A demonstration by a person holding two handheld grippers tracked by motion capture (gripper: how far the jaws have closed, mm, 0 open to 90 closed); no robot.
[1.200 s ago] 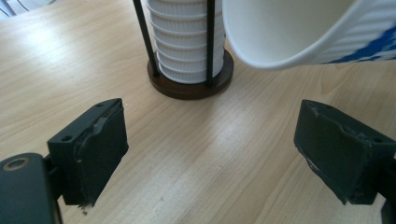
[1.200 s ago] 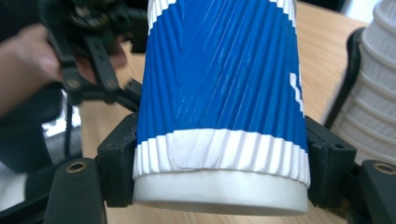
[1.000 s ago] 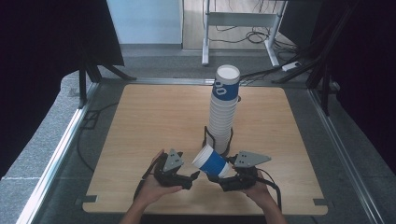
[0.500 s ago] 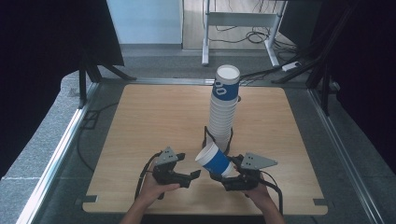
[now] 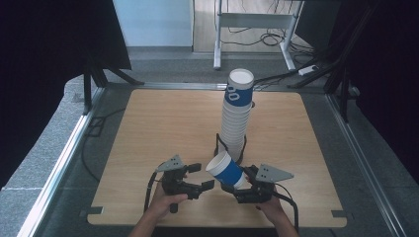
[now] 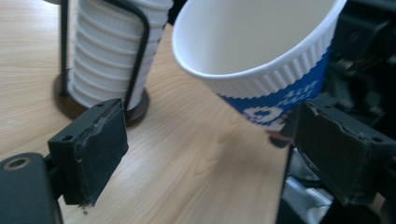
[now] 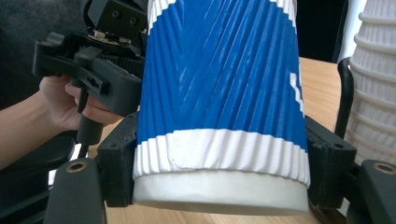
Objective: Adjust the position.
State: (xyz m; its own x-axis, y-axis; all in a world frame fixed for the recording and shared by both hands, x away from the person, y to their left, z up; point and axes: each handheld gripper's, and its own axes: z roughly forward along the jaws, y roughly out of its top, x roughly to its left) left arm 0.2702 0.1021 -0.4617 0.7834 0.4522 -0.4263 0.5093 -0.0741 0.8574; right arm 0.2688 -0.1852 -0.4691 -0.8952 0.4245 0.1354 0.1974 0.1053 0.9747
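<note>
A blue and white ribbed paper cup (image 5: 226, 170) lies tilted above the table's near edge, its mouth facing up and left. My right gripper (image 5: 237, 183) is shut on its lower part; in the right gripper view both jaws press the cup (image 7: 219, 93) near its white base. My left gripper (image 5: 201, 176) is open just left of the cup. In the left gripper view the cup's rim (image 6: 261, 51) hangs beyond the pads (image 6: 93, 149) without touching them. A tall stack of white cups (image 5: 236, 118), topped by a blue one, stands behind in a black wire holder (image 6: 140, 56).
The wooden table (image 5: 163, 123) is bare to the left and behind the stack. Its metal frame (image 5: 64, 158) runs along the sides. A hand (image 7: 60, 107) holding the left gripper (image 7: 93, 60) shows past the cup in the right gripper view, with the stack (image 7: 373, 93) at the right.
</note>
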